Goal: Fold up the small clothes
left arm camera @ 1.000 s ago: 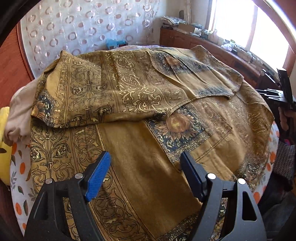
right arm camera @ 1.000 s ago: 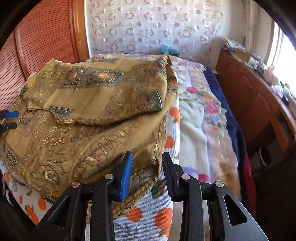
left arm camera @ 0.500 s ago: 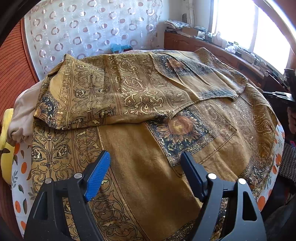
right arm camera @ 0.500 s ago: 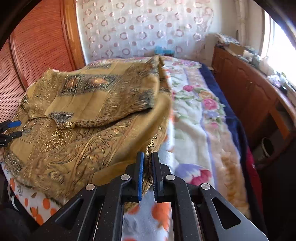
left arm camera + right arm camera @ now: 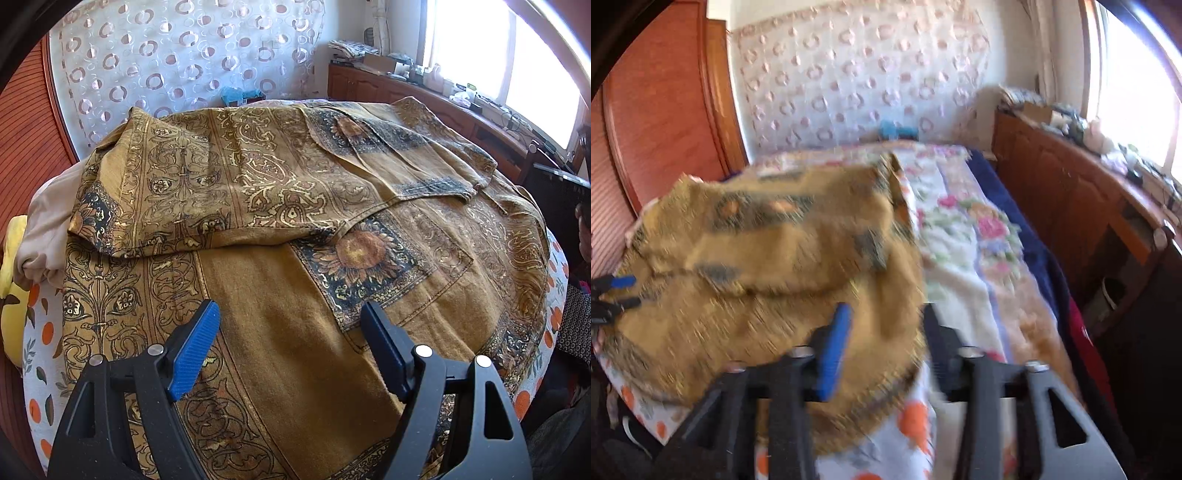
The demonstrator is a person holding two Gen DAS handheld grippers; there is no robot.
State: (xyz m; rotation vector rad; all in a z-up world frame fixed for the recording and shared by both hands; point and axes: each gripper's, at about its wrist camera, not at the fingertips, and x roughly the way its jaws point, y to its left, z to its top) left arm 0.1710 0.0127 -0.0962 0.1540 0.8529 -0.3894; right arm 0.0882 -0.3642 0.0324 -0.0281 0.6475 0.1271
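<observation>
A mustard patterned garment [image 5: 280,206] lies spread across the bed [image 5: 960,258], its long axis running side to side, one layer already folded over the far half. The left gripper [image 5: 291,343] hovers wide open above its near edge, holding nothing. The right gripper [image 5: 884,332], nearest the garment's right hem, has just been opening and straddles that hem, unpinched

I can read no text, label, brand name, number or sign in either view. The boxes and small things on the brown wooden sideboard [image 5: 424,92] under the window are too small and too bright for me to make out any letters.
</observation>
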